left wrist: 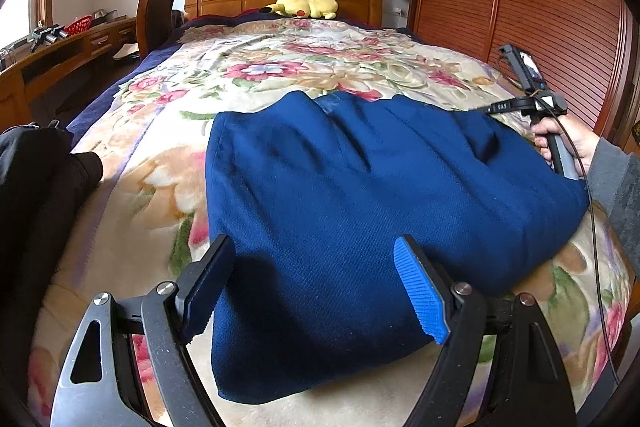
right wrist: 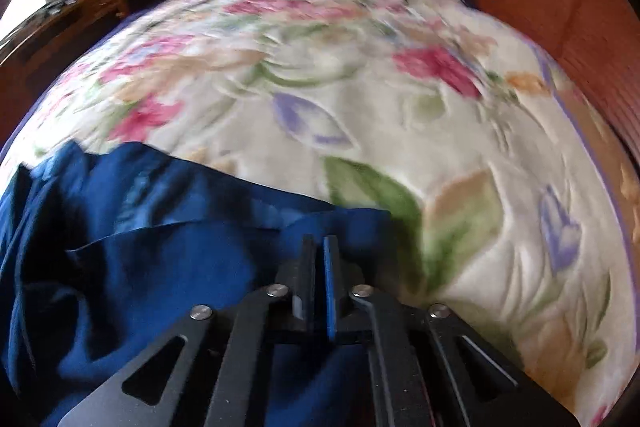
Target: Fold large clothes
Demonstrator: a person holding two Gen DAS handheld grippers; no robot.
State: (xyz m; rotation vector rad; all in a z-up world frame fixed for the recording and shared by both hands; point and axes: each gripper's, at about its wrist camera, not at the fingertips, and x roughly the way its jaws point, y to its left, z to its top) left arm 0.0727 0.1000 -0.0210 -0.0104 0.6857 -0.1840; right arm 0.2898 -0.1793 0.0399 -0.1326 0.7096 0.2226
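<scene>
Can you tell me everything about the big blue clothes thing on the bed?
The dark blue woven garment lies on the flowery blanket, partly folded, with soft creases. Its cloth looks thick and finely textured; a smoother lining shows at its far edge. The left gripper hangs wide open above its near end. The right gripper looks shut over the far right edge, though the blur hides whether cloth sits between its fingers.
</scene>
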